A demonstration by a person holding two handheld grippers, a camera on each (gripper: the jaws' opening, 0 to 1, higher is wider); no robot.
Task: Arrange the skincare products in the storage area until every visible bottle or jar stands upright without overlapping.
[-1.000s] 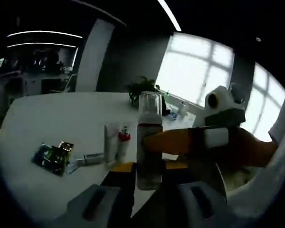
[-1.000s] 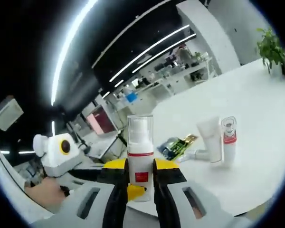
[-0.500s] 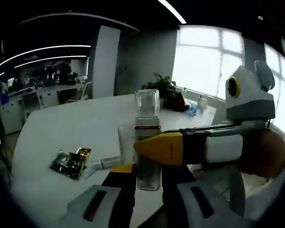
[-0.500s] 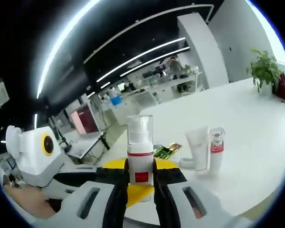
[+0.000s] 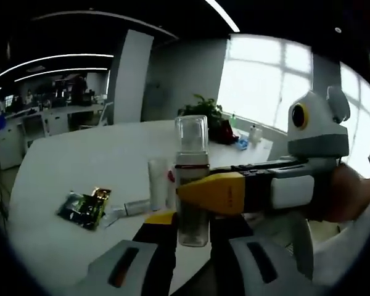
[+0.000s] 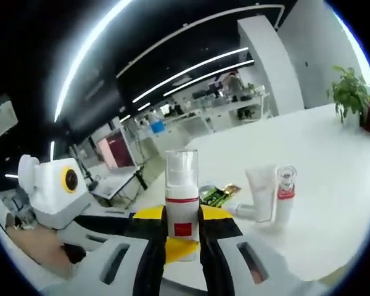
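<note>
A pump bottle (image 6: 182, 196) with a clear cap and red label is standing upright above the white table (image 6: 333, 154), both grippers closing on it at once. The right gripper (image 6: 182, 237) is clamping its lower body; the left gripper (image 5: 191, 237) is pinching its base (image 5: 192, 185). Beyond, a white tube (image 6: 261, 191) and a red-banded bottle (image 6: 284, 194) are standing side by side, near a green packet (image 5: 83, 206) lying flat.

The bottle's (image 6: 182, 206) red label is too small to read.
</note>
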